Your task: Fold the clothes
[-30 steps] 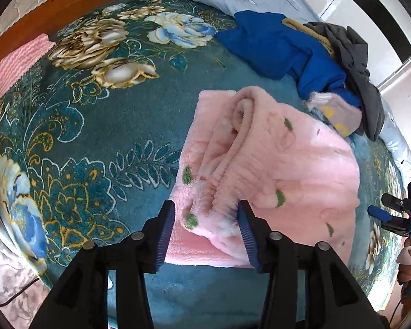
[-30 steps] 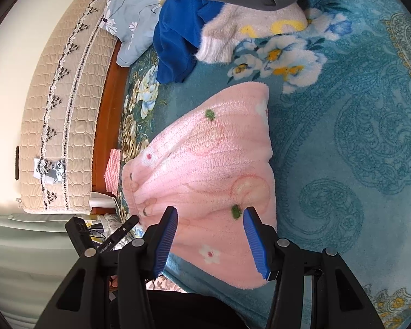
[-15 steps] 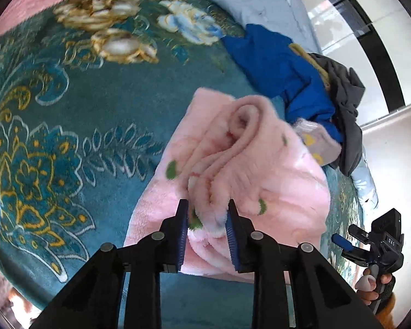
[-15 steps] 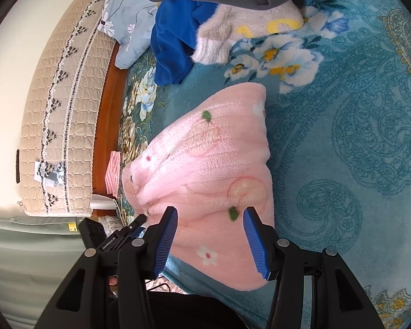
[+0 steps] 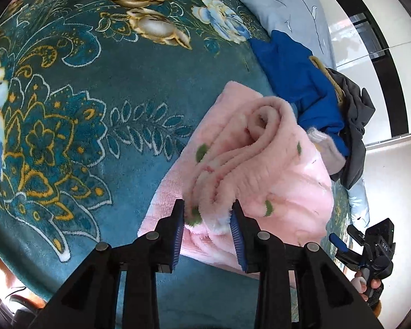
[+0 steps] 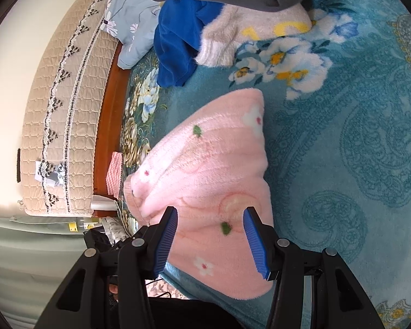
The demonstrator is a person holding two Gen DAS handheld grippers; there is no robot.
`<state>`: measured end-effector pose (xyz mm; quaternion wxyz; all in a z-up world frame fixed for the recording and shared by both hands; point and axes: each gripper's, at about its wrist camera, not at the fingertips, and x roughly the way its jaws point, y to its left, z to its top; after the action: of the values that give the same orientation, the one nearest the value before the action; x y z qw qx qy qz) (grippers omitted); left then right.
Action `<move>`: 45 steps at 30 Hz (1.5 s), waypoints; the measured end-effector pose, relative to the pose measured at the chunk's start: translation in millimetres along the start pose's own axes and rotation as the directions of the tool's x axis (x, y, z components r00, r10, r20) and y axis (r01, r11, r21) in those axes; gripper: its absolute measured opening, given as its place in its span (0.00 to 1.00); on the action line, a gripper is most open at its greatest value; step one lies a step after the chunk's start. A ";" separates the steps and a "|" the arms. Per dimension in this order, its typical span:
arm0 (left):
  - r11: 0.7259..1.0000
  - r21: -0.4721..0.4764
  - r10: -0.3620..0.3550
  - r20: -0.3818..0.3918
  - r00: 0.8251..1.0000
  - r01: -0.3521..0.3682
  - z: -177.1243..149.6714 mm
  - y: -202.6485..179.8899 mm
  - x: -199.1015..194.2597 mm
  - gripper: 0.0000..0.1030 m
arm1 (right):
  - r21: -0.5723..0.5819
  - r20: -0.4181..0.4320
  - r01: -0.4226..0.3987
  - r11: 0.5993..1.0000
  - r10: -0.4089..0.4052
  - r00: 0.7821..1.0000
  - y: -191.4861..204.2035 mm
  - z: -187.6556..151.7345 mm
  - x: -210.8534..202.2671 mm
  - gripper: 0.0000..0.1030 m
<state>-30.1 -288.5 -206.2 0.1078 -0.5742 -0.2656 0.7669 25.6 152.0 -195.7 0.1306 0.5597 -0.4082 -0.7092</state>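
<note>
- While the left tongs (image 5: pixel 207 220) are closed narrow on a rolled, bunched edge of the pink fleece garment (image 5: pixel 260 170), the cloth swells between their blue pads, so the grip looks firm.
- Ahead of the left tongs the garment lies on the bed, on a teal flowered blanket (image 5: pixel 96 109). One thick roll of it runs away from the pads, and a flatter part spreads to the right of them.
- The right tongs (image 6: pixel 211 235) stand wide over the near part of the same garment (image 6: pixel 205 170). Their pads hold nothing that I can see, and I cannot tell if they touch the fleece.
- I judge that the left tongs hold the thick edge in order to lift it or carry it over, and that the right tongs wait wide to take a second edge or to press the cloth flat.
- The garment is already doubled in places, but its outline is uneven, so I would not call the fold neat.
- Beyond the garment, far ahead of both tongs, a blue garment (image 5: pixel 296 76), a grey one (image 5: pixel 353 126) and a pale fluffy one (image 6: pixel 249 30) lie together in a loose pile.
- Fleece this thick may slide out or unroll when it is lifted.
</note>
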 end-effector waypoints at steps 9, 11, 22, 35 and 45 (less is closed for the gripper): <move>0.992 0.097 -0.084 0.066 0.994 0.077 37.8 -42.8 -14.9 0.47 | -0.002 0.000 0.008 1.000 -0.008 1.000 3.7 9.4 6.4 0.52; 0.989 0.112 -0.102 0.060 0.993 0.095 51.4 -55.9 -3.1 0.48 | 0.002 0.003 0.016 1.000 -0.016 1.000 3.8 11.5 6.6 0.52; 0.991 0.051 -0.127 -0.001 0.992 0.127 58.9 -54.9 45.2 0.23 | -0.027 0.024 0.031 0.999 -0.031 0.999 23.1 25.9 18.6 0.52; 0.998 0.024 -0.057 0.051 0.997 0.055 67.8 -42.4 43.8 0.23 | -0.037 -0.011 0.072 0.997 -0.072 0.997 19.1 30.7 38.9 0.52; 0.996 0.017 0.088 0.117 0.989 -0.090 71.2 -44.4 -11.6 0.38 | -0.107 0.046 0.095 0.990 -0.091 0.995 34.6 42.8 13.3 0.52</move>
<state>-99.4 -277.1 -158.8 0.0644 -0.5388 -0.2367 0.8059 -26.8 140.1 -178.0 0.1194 0.5557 -0.3447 -0.7471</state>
